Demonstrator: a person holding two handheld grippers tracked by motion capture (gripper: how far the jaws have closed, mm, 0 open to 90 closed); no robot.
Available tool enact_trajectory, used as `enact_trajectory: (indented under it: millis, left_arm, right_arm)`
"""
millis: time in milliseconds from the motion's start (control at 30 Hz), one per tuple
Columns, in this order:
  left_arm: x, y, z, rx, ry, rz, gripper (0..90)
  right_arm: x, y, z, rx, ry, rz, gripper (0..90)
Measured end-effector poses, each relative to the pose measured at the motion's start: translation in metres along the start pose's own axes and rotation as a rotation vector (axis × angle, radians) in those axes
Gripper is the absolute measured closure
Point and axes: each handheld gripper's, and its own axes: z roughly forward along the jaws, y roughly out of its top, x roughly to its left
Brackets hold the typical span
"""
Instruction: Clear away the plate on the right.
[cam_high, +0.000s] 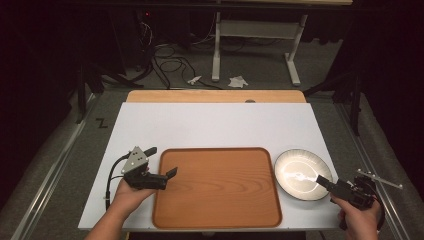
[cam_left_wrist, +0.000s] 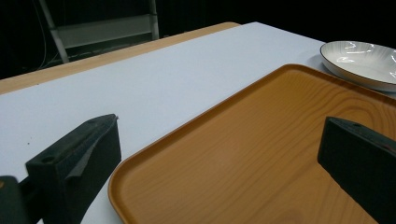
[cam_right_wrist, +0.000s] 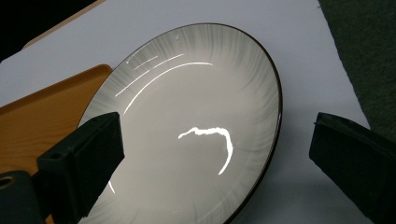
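Note:
An empty wooden tray (cam_high: 217, 200) lies at the near middle of the white board. A pale striped plate (cam_high: 300, 172) with a dark rim sits just right of it, empty. My left gripper (cam_high: 161, 161) is open at the tray's left rim, one jaw over the board and one over the tray. In the left gripper view, my left gripper (cam_left_wrist: 222, 128) spans the tray's corner (cam_left_wrist: 261, 154), with the plate (cam_left_wrist: 364, 60) beyond it. My right gripper (cam_high: 327, 183) is open at the plate's near right edge. In the right gripper view, my right gripper (cam_right_wrist: 218, 123) straddles the plate (cam_right_wrist: 187, 84) and its rim.
The white board (cam_high: 215, 125) covers a wooden table (cam_high: 215, 96) and leaves bare room behind the tray. Beyond the far edge are floor cables (cam_high: 170, 62), a white table frame (cam_high: 250, 30) and scraps of paper (cam_high: 237, 81).

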Motion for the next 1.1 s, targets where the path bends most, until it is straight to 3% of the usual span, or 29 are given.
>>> enact_trajectory:
  millis: [267, 300, 567, 700, 933, 1100]
  left_arm:
    - [0.000, 0.000, 0.000, -0.002, -0.005, 0.003, 0.4]
    - [0.000, 0.000, 0.000, -0.002, -0.005, 0.003, 0.4]
    - [-0.001, 0.000, 0.000, 0.001, -0.012, 0.011, 0.6]
    - [-0.002, 0.000, 0.000, 0.000, -0.012, 0.018, 0.6]
    - [-0.002, 0.001, 0.000, -0.007, -0.012, 0.016, 0.6]
    - [-0.003, 0.001, 0.000, -0.004, -0.013, 0.020, 0.6]
  right_arm:
    - [-0.007, -0.002, 0.001, 0.027, 0.014, 0.073, 10.2]
    - [-0.008, -0.003, 0.000, 0.039, 0.031, 0.110, 14.0]
    - [-0.013, -0.005, 0.002, 0.078, 0.026, 0.156, 16.1]
    - [-0.014, -0.005, 0.002, 0.073, 0.047, 0.170, 19.1]
    - [-0.016, -0.006, 0.005, 0.097, 0.061, 0.229, 33.9]
    - [-0.019, -0.007, 0.006, 0.093, 0.057, 0.228, 39.3]
